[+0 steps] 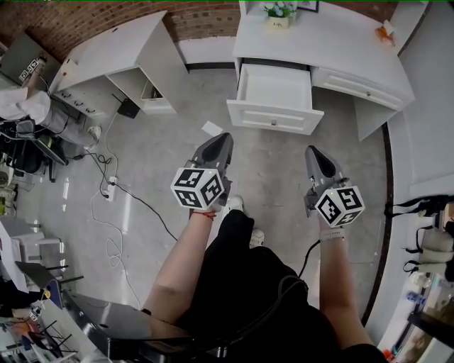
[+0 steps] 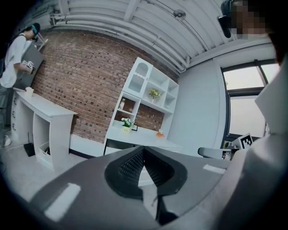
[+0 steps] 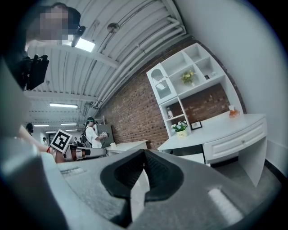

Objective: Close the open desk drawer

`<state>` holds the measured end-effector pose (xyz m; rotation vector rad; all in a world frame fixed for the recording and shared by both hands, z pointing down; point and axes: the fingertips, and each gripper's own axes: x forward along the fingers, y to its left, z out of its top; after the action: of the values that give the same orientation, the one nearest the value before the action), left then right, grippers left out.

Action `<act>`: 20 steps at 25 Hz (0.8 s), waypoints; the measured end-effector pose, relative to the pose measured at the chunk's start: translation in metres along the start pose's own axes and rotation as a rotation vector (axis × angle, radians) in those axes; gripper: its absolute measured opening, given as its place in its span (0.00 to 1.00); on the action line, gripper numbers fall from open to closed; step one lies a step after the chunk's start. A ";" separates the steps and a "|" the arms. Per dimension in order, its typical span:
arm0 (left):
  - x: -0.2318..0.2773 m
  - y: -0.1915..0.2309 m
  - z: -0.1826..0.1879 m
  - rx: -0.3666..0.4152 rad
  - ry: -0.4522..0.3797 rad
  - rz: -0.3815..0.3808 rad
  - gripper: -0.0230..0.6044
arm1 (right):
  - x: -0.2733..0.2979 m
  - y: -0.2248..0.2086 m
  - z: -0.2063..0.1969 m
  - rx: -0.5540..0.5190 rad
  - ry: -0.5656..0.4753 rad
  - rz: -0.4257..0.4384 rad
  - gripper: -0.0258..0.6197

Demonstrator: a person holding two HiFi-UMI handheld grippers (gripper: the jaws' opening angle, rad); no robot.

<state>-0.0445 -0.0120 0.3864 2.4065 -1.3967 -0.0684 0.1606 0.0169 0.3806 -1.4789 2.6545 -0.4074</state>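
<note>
The white desk (image 1: 333,49) stands against the far wall. Its left drawer (image 1: 275,91) is pulled wide open, and the drawer front (image 1: 274,122) with a small knob faces me. Both grippers hang above the grey floor, short of the drawer and touching nothing. My left gripper (image 1: 225,137) is shut and empty, its tip a little below the drawer's left corner. My right gripper (image 1: 312,150) is shut and empty too, below the drawer's right corner. In the left gripper view the jaws (image 2: 143,150) meet in front of the desk (image 2: 135,134). In the right gripper view the gripper (image 3: 145,152) points toward the open drawer (image 3: 194,158).
A second white desk (image 1: 106,53) stands at the far left, with a person (image 1: 21,103) beside it. Cables and a power strip (image 1: 110,190) lie on the floor at left, and a sheet of paper (image 1: 211,128) lies near the drawer. A potted plant (image 1: 278,14) sits on the desk.
</note>
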 end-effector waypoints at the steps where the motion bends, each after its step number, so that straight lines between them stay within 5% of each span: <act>1: 0.003 0.004 -0.002 -0.002 0.005 0.002 0.04 | 0.004 -0.002 -0.002 0.004 0.003 0.001 0.04; 20: 0.129 0.074 -0.021 -0.054 0.110 -0.041 0.04 | 0.114 -0.081 -0.025 0.048 0.104 -0.078 0.04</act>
<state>-0.0352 -0.1489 0.4476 2.3571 -1.2809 0.0156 0.1618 -0.1149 0.4330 -1.5923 2.6505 -0.5648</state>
